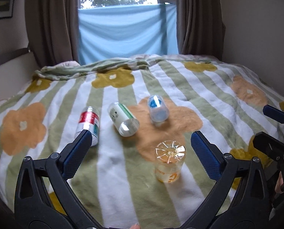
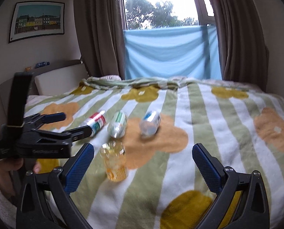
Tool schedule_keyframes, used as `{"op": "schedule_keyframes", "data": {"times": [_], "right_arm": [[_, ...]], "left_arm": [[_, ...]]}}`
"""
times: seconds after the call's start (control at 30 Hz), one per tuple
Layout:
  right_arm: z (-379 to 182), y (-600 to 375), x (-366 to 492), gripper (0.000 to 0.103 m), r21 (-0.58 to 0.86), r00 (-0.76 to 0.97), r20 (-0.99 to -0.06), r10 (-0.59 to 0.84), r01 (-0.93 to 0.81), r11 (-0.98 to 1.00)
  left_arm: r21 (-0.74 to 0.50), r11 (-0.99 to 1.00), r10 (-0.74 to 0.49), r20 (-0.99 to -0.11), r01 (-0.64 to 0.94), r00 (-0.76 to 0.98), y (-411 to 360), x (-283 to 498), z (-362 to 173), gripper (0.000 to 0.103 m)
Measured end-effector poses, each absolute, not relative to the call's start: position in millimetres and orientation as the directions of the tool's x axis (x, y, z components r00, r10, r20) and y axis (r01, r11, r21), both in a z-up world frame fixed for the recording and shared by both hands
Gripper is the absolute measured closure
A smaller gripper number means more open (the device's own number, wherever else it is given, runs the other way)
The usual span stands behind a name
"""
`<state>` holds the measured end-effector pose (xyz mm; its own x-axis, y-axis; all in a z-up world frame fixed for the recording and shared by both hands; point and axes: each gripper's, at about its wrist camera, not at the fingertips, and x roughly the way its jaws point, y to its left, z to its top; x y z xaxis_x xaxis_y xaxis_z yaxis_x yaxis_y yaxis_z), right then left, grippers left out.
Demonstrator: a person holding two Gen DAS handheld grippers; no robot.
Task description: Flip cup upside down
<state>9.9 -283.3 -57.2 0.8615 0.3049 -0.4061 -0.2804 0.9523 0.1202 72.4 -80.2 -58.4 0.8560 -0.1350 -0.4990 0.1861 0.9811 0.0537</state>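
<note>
An orange-tinted clear cup [image 1: 169, 162] stands upside down on the bed, base up; it also shows in the right wrist view [image 2: 115, 162]. Three clear cups lie on their sides behind it: a red-labelled one [image 1: 88, 123], a green-labelled one [image 1: 123, 121] and a blue-labelled one [image 1: 157, 109]. My left gripper [image 1: 140, 152] is open and empty, just behind the orange cup, which sits between its fingers nearer the right one. My right gripper [image 2: 143, 164] is open and empty, with the orange cup near its left finger. The left gripper [image 2: 65, 124] shows in the right wrist view.
A striped blanket with flower shapes [image 1: 208, 87] covers the bed. Brown curtains [image 1: 52, 22] and a blue sheet [image 1: 126, 34] hang at the window behind. A headboard [image 2: 52, 80] and a framed picture [image 2: 36, 22] are at the left.
</note>
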Motion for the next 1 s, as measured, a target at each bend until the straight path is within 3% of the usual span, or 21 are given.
{"op": "schedule_keyframes", "data": {"times": [0.37, 1.0], "right_arm": [[-12.0, -247.9, -1.2, 0.000, 0.019, 0.941, -0.296, 0.161, -0.163, 0.986], [-12.1, -230.4, -12.2, 0.000, -0.030, 0.962, -0.255, 0.095, -0.106, 0.994]], "left_arm": [[-0.033, 0.993, -0.114, -0.359, 0.110, 0.926, -13.8, 19.2, -9.7, 0.000], [-0.069, 0.996, -0.079, -0.331, 0.059, 0.940, 18.8, 4.6, -15.8, 0.000]]}}
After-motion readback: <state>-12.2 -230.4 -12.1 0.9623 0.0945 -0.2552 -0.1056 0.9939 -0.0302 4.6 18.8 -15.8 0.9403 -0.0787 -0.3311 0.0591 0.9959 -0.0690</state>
